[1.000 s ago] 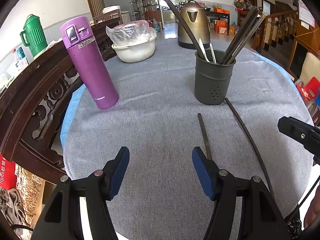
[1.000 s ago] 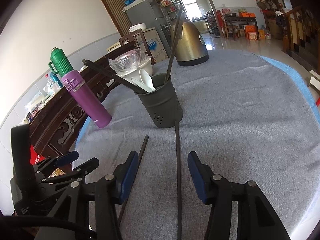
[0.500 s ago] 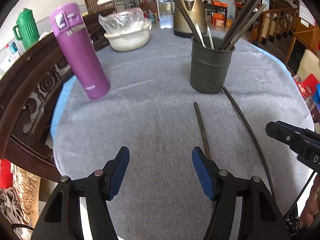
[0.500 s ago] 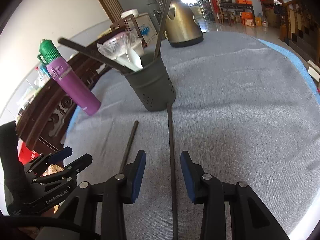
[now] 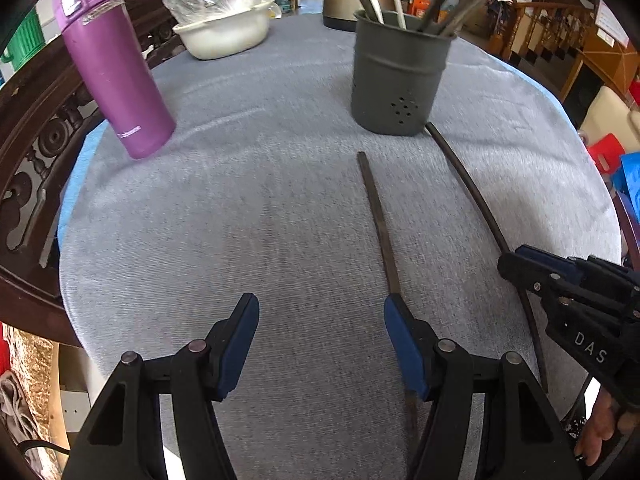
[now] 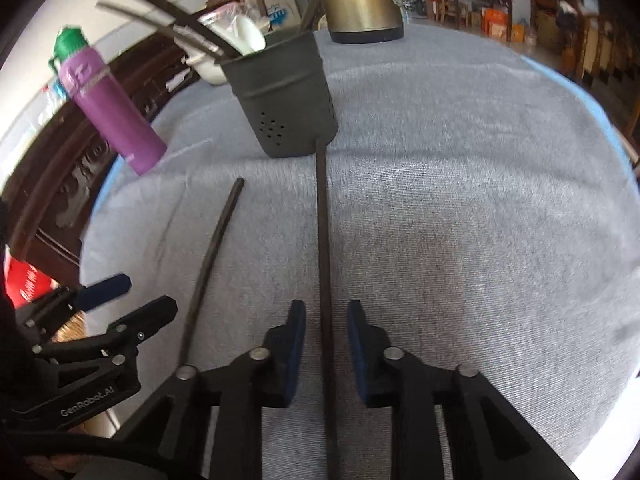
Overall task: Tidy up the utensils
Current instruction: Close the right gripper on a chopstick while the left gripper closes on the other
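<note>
Two dark chopsticks lie loose on the grey cloth of the counter (image 5: 240, 208), both short of the grey utensil holder (image 6: 286, 96).

Long chopstick (image 6: 323, 240): far end touches the foot of the holder, shaft runs straight back toward me and passes between my right fingers (image 6: 296, 340). Its long axis lines up with the way the right gripper (image 6: 326, 340) points, so the pads face its two sides. Right fingers are closing; a narrow gap shows on each side of the stick, no contact yet that I can see.

Short chopstick (image 5: 378, 232): lies to the left of the long one, roughly parallel, far end well short of the holder. Its near end disappears under the right-hand finger of my left gripper (image 5: 320, 340), not in the gap. Left fingers (image 5: 236, 340) stand wide apart, nothing between them.

Judgement: right hand is the nearer and is set for the long stick; the grip only needs the pads to meet. Left hand would need to shift sideways, rightward in its own view, to straddle the short stick.

Surroundings: holder already carries several chopsticks and a white spoon. Purple flask (image 5: 114, 68) stands well to the left, white bowl (image 5: 224, 34) and brass kettle (image 6: 362, 0) behind.
</note>
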